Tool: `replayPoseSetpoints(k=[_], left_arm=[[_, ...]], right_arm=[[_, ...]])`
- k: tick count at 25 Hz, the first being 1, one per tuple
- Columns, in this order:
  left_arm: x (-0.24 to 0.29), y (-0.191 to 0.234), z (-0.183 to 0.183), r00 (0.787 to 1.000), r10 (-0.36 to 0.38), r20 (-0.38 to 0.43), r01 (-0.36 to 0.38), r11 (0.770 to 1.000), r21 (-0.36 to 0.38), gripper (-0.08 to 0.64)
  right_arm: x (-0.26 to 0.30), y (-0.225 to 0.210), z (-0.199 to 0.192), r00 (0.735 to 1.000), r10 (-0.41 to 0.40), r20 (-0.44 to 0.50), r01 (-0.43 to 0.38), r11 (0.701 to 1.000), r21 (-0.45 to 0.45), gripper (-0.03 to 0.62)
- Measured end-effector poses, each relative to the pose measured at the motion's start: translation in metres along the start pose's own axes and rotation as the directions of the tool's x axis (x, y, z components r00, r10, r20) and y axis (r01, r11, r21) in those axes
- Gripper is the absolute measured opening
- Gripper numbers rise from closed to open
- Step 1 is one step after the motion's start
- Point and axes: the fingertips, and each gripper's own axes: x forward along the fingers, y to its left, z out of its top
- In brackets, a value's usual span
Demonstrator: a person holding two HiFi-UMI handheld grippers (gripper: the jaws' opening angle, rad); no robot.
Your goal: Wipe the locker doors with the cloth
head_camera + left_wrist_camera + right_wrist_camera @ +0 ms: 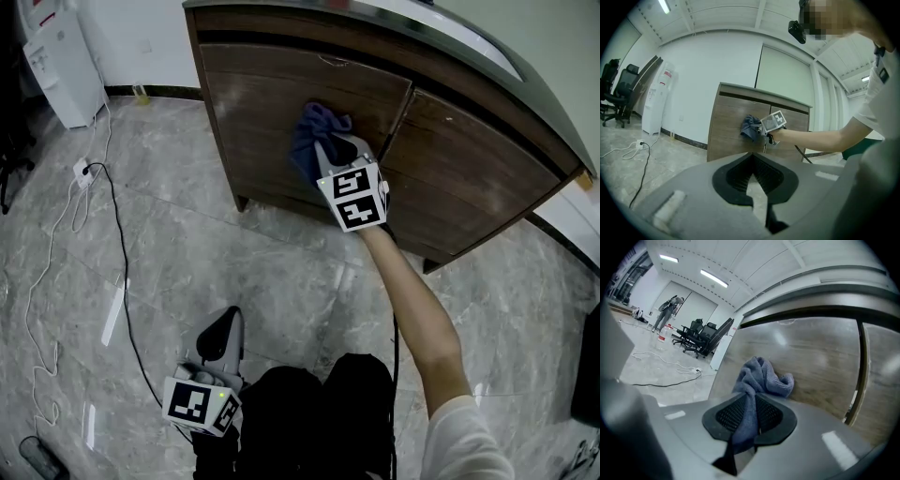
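The fingers [727, 414] of the right gripper [749, 416] are clenched on a blue-grey cloth [759, 378]. A strip of it runs back between the black pads, and the bunched rest bulges out in front. That bunch presses against the brown wood-grain left locker door [820, 362], in its upper half and close to the dark seam that divides it from the right door [881, 376]. In the head view the person's bare forearm [412, 300] reaches out to the gripper, whose marker cube [354, 197] faces the camera. A grey top [450, 56] overhangs both doors, and the cabinet stands on a grey marble-patterned floor [234, 272].

The left gripper [220, 342] hangs low near the person's body — well apart from the locker. Its jaws are closed tip to tip with nothing between them. A black cable [122, 272] and a white cable [42, 291] trail across the floor to the left, toward a white standing appliance [66, 66] by the wall.
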Motion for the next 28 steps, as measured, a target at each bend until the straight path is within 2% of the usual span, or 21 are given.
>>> replayPoseSetpoints(k=[8, 18, 28], left_arm=[[-0.004, -0.002, 0.004, 1.0, 0.0, 0.009, 0.0, 1.0, 0.002, 0.002], [-0.01, 0.0, 0.01, 1.0, 0.003, 0.021, -0.003, 1.0, 0.007, 0.0], [-0.018, 0.005, 0.013, 0.999, 0.017, 0.028, -0.018, 1.0, 0.014, 0.002]], right_arm=[[-0.004, -0.016, 0.057, 0.997, 0.0, 0.077, 0.001, 1.0, -0.014, 0.066], [-0.007, -0.037, 0.112, 0.987, -0.045, 0.153, 0.048, 0.999, -0.017, 0.066], [0.001, -0.027, 0.126, 0.986, -0.043, 0.162, 0.048, 0.999, -0.026, 0.066]])
